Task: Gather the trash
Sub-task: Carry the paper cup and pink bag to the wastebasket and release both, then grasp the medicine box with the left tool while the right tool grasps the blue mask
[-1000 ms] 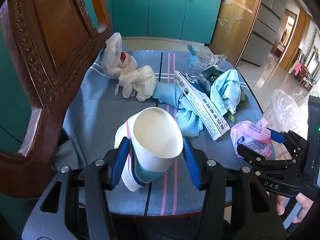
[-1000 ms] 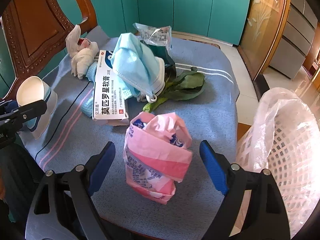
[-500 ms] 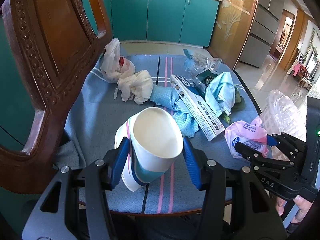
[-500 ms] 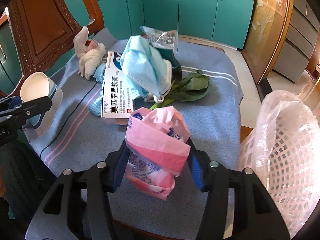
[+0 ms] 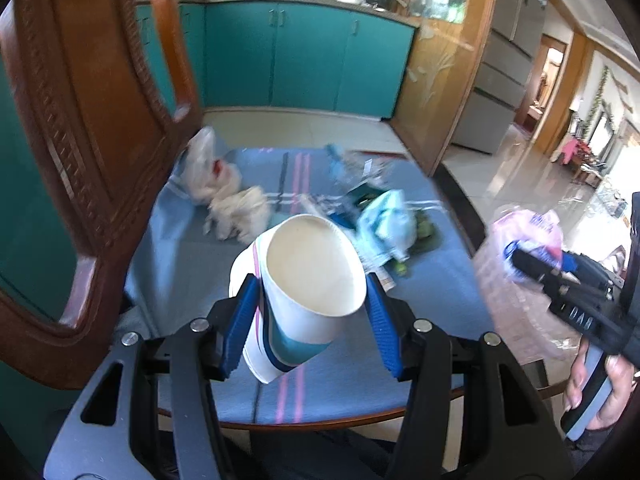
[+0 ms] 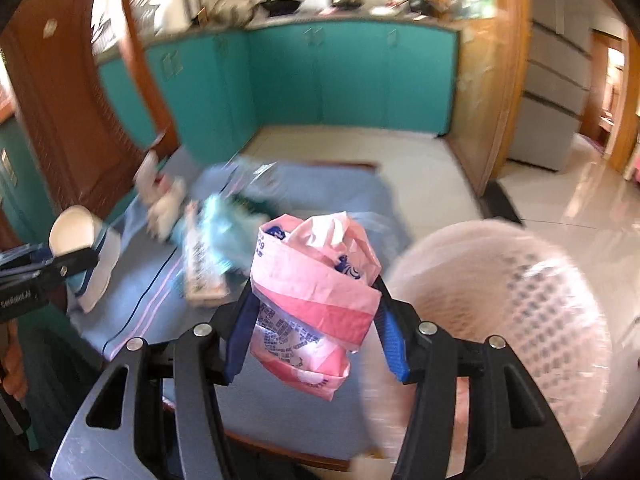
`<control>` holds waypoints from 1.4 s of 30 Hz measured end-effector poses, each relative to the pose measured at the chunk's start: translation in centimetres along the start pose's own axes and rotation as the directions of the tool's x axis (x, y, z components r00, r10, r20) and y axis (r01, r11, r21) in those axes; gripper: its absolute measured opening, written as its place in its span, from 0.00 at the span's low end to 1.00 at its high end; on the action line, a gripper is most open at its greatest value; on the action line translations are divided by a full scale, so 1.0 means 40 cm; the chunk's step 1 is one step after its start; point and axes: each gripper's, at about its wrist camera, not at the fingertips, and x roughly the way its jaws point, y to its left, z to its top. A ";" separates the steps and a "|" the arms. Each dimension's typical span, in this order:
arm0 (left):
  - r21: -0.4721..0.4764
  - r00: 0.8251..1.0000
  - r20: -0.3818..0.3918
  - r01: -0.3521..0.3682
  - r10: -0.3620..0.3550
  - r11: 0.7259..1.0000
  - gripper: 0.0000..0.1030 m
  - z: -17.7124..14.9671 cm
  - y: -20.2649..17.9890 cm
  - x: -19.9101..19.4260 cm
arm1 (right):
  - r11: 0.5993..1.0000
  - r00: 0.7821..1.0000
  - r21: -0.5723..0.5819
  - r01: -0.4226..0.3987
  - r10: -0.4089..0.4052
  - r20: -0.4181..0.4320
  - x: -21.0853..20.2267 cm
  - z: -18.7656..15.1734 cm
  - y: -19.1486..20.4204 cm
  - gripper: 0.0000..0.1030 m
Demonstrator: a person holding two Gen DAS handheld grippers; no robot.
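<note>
Your left tool has a black frame with two angled arms, round silver screws at the pivots and ribbed blue pads lining its fingers. Your right tool is built the same: black arms, silver screws, blue pads. From the left camera, its side shows white lettering and a pale blue-grey handle in your right hand.

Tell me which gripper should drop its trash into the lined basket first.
Right. The right gripper holds the pink wrapper right beside the white lined basket. The left gripper, holding the paper cups, is farther away across the table.
</note>
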 end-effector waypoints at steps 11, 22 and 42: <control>0.196 0.959 -0.018 0.282 -0.284 0.939 0.53 0.064 -0.315 0.022 | 0.947 0.971 0.221 0.233 -0.238 -0.006 -0.115 -0.094 -0.309 0.53; 0.270 0.853 -0.228 0.518 -0.469 0.811 0.67 0.035 -0.598 0.178 | 0.908 0.951 0.287 0.304 -0.307 -0.039 -0.180 -0.173 -0.414 0.53; -0.147 0.986 -0.156 -0.077 0.054 0.986 0.82 -0.013 -0.036 0.209 | 0.991 0.999 0.136 -0.006 0.001 0.032 -0.033 -0.021 -0.166 0.76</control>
